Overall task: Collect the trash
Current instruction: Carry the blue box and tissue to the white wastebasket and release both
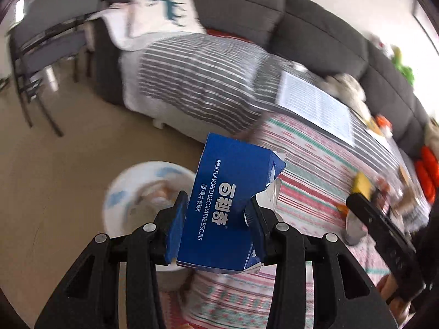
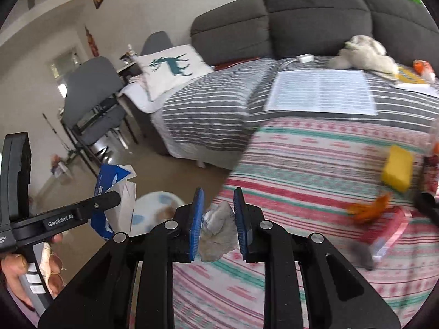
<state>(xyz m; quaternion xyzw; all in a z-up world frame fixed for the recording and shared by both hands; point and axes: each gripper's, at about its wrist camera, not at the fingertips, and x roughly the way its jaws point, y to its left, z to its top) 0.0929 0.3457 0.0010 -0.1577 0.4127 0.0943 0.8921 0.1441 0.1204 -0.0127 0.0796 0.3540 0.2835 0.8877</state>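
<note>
- Living room with beige floor (image 1: 68, 164), pale walls and a dark grey sofa (image 1: 315, 27) along the far side.
- Sofa seat covered by a grey-and-white striped throw (image 1: 197, 76); nearer part draped in a pink, green and white patterned blanket (image 2: 315, 164).
- White cushion with a teal deer print (image 2: 170, 68) propped at the far left end; grey chairs (image 2: 93, 101) and a table beyond it.
- Open book (image 2: 321, 93) flat on the striped throw, a cream plush toy (image 2: 365, 52) just behind it.
- Near right on the blanket: a yellow block (image 2: 397, 168), an orange scrap (image 2: 370, 208) and a red packet (image 2: 384, 233), all blurred.
- White bin with blue patches (image 1: 148, 192) on the floor just left of the blanket edge, with what looked like trash already inside.
- Left gripper (image 1: 216, 213) clamped on a blue biscuit box (image 1: 233, 197), pads pressing its two sides.
- Box held above the bin's right rim and the blanket edge, long axis running away from the gripper, torn open end pointing far and slightly right, printed face toward the camera.
- Right gripper (image 2: 218, 216) nipped narrow around a crumpled grey-white tissue (image 2: 219, 230), wad filling the gap between the blue pads, over the near edge of the blanket, right of the bin.
- Hand (image 2: 16, 277) on the left gripper's handle at near left in the right wrist view.
</note>
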